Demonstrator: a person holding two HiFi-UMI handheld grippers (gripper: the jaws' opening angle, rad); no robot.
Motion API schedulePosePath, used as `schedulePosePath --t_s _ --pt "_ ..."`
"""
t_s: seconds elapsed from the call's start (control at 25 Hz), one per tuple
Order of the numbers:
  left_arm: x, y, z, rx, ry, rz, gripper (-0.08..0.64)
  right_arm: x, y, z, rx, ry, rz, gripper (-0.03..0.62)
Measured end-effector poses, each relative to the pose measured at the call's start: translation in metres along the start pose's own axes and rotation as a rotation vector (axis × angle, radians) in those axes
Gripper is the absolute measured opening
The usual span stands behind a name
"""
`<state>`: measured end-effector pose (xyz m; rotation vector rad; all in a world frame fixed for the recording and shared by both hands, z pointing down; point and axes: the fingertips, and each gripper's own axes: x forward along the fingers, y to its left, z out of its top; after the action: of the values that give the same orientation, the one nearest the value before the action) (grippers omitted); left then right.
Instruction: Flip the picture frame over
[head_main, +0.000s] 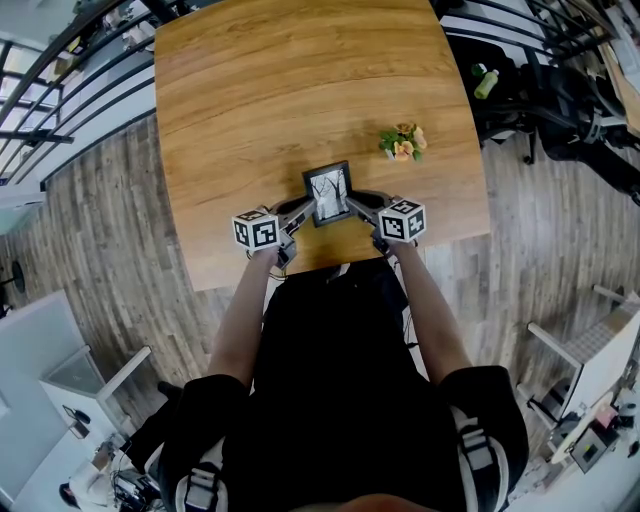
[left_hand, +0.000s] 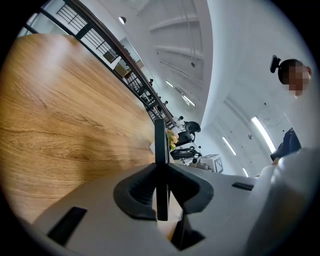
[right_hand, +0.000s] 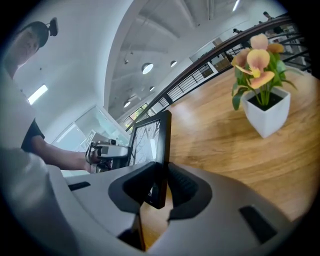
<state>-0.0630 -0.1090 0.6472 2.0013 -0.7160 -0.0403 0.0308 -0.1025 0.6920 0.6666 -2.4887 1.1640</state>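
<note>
Left tongs (head_main: 303, 210) and right tongs (head_main: 358, 207) each clench a side edge of the picture frame (head_main: 328, 193), upright over the worktop (head_main: 300, 90) near the potted flower (head_main: 404, 142), probably ready for turning over.

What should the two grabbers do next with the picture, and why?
Probably roll both wrists together, tipping the picture frame over so its picture faces the table. The left gripper and the right gripper each clamp an opposite edge of it. The tree picture faces up towards the head camera, so the flip looks not yet done. The flower pot stands apart, leaving room.
</note>
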Motion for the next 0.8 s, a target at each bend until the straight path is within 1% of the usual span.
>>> schedulePosePath --t_s 0.32,0.52,0.8 --pt "0.007 0.027 0.003 0.004 -0.005 0.124 0.088 0.01 -0.01 0.0 0.046 -0.031 -0.048 0.092" --pt "0.011 0.042 0.0 0.016 0.011 0.196 0.091 0.018 -0.017 -0.009 0.081 -0.02 -0.085 0.094" --pt "0.013 0.061 -0.001 0.027 0.017 0.276 0.091 0.034 -0.025 -0.011 0.048 0.032 -0.127 0.094"
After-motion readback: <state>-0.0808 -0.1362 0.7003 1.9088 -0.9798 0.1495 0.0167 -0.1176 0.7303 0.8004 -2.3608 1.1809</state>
